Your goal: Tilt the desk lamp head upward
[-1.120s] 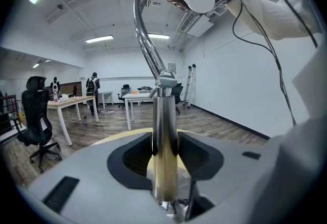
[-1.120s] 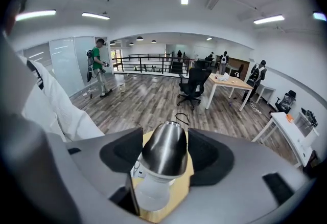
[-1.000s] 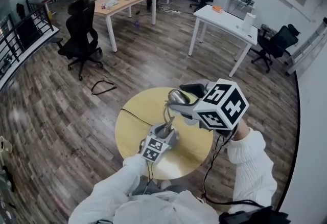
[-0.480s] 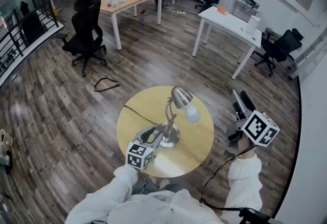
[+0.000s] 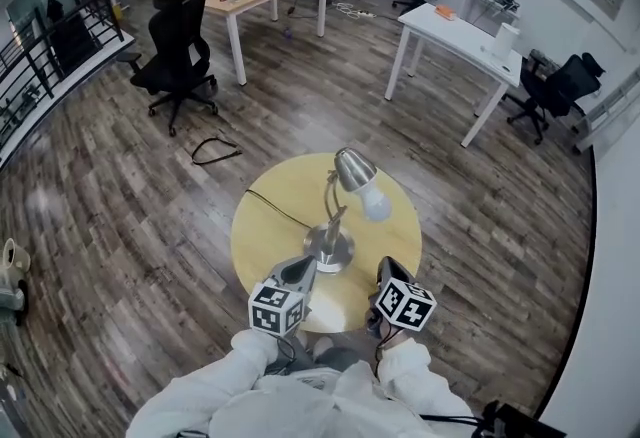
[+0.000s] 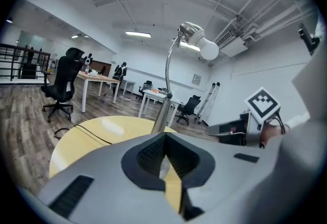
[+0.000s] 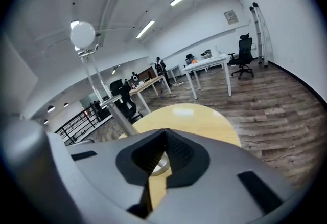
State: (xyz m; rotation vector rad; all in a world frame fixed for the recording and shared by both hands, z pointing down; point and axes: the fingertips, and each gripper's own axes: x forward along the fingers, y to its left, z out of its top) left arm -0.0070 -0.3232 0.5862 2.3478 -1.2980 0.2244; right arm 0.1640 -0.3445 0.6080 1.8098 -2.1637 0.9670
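My left gripper (image 5: 299, 271) and right gripper (image 5: 388, 272) fingers just closed empty, bottom centre; lamp head (image 5: 352, 169) looks tilted, I'd just park

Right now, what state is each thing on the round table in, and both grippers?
Desk lamp: upright on the round table, unheld.
Lamp head: angled sideways, bulb facing slightly down.
Cord: slack across the tabletop.
Left gripper: just closed, shut, nothing between the jaws.
Right gripper: just closed, shut, empty.
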